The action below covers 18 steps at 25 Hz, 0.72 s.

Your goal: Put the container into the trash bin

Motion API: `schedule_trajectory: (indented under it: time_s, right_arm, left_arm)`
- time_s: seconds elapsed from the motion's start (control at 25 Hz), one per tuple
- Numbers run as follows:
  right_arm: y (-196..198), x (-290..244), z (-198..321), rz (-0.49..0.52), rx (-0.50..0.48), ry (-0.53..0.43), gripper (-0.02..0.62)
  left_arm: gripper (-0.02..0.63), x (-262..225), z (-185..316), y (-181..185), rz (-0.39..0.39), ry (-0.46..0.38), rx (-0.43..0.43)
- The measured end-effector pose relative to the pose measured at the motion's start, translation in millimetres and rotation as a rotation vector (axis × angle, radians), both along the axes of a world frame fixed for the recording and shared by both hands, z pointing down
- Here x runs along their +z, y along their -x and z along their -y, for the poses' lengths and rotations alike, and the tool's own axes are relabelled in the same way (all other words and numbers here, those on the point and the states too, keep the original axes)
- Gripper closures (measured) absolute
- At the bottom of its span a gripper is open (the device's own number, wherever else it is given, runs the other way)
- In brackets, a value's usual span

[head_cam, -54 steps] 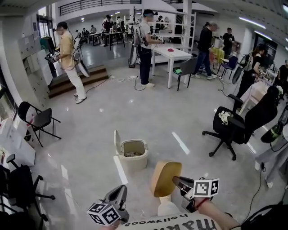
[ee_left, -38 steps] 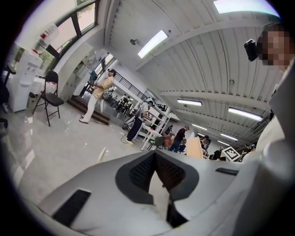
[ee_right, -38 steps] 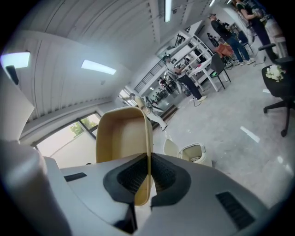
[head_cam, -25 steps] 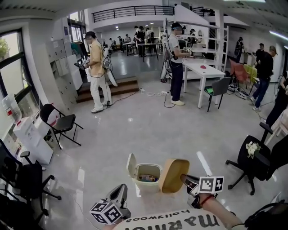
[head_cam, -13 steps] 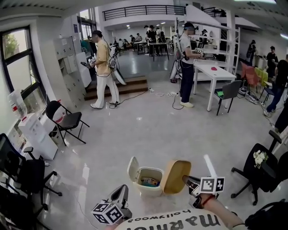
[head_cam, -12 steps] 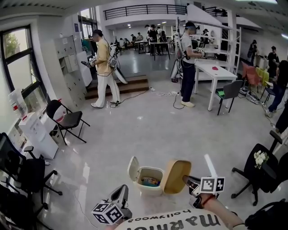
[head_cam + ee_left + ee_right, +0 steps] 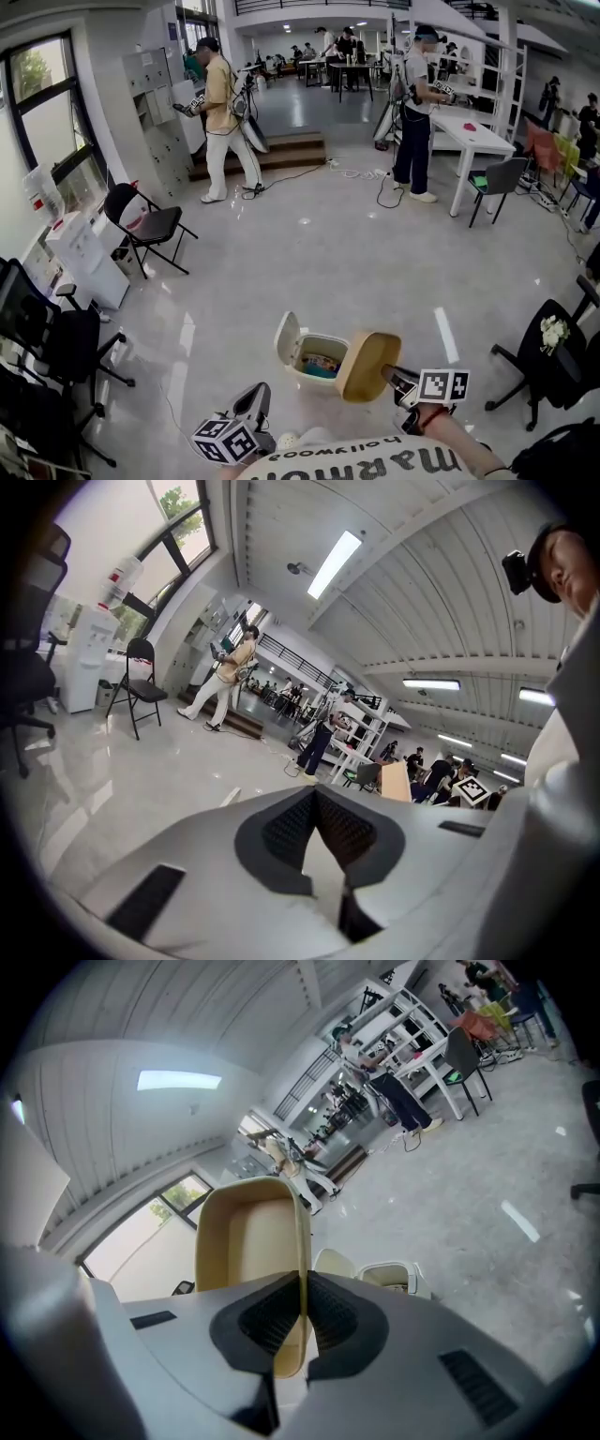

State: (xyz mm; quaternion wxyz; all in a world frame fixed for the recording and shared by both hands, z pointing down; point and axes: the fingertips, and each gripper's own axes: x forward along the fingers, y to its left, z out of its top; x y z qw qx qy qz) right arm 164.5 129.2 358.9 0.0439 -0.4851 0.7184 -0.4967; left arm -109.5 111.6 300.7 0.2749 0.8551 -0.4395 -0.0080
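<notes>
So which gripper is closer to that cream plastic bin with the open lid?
Right. The right gripper, clamping a tan plastic container, hovers beside the bin; the left gripper sits farther back.

- White shirt, black lettering, bottom centre.
- Red wristband, lower right.
- Grey left gripper and right gripper, black-white marker cubes.

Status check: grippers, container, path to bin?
Right gripper shut on container wall. Left gripper shut, empty. Container aloft by trash bin, not in yet; bin lid open. Nothing seen in the way.
</notes>
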Motion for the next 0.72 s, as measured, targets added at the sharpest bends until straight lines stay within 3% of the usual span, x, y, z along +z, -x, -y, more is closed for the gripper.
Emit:
schedule_trajectory:
  time_s: [0.28, 0.72]
  right_arm:
    - [4.4, 5.0, 33.0, 0.015, 0.090, 0.039, 0.578]
    - [38.2, -9.1, 100.6, 0.060, 0.253, 0.021, 0.578]
  left_arm:
    - [0.617, 3.7, 52.7, -0.2, -0.002, 0.031, 0.087]
    - [0.617, -28.6, 166.7, 19.6, 0.000, -0.032, 0.239]
